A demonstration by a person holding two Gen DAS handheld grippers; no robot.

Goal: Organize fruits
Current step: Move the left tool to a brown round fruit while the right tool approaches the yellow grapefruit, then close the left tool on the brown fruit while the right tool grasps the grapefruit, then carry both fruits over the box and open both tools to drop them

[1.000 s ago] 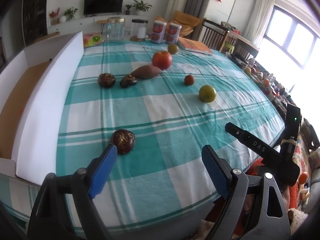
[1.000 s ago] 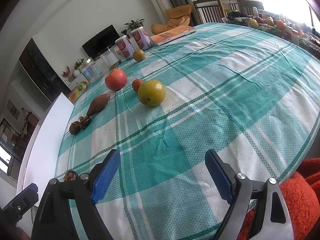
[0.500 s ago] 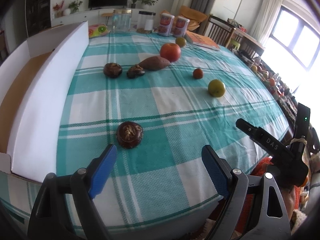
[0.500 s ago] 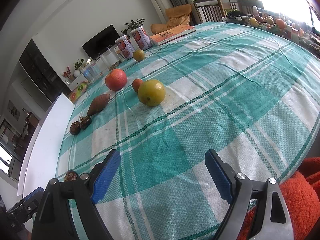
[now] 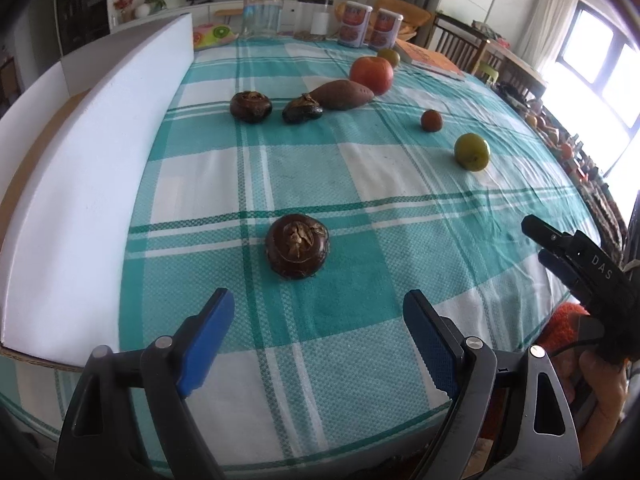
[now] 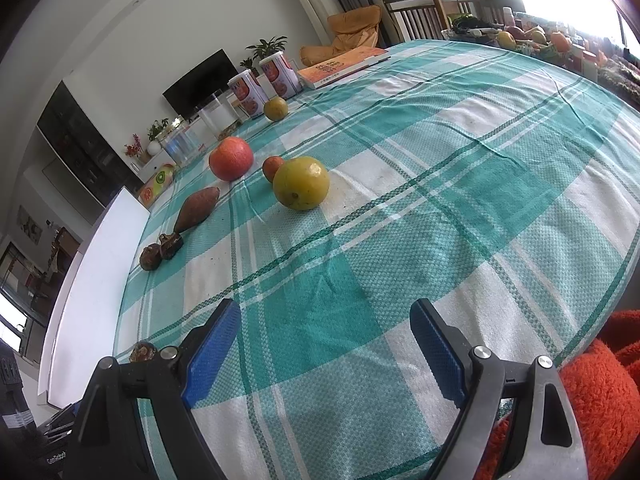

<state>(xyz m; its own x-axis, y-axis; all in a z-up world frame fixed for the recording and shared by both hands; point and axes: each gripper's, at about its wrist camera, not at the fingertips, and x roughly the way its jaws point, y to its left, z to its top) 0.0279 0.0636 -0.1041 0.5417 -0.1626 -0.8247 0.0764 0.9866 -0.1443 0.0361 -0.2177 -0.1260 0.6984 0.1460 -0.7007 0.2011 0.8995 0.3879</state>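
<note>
My left gripper point(image 5: 318, 322) is open and empty, just short of a dark brown water chestnut point(image 5: 297, 246) on the checked cloth. Two more water chestnuts point(image 5: 251, 107), a sweet potato point(image 5: 342, 95), a red apple point(image 5: 372, 74), a small red fruit point(image 5: 431, 120) and a yellow-green citrus point(image 5: 472, 151) lie farther back. My right gripper point(image 6: 324, 332) is open and empty above the cloth, well short of the yellow-green citrus point(image 6: 301, 183). The right gripper also shows in the left wrist view point(image 5: 580, 258).
A white cardboard box point(image 5: 88, 168) runs along the table's left side. Glass jars point(image 5: 262, 14), two cans point(image 5: 354, 24), another citrus point(image 5: 389, 56) and an orange book point(image 5: 430, 58) stand at the far end. The table edge is just under both grippers.
My left gripper has moved forward and a little left, so the nearest water chestnut is now larger and more centred between the fingers. The right gripper has held still.
</note>
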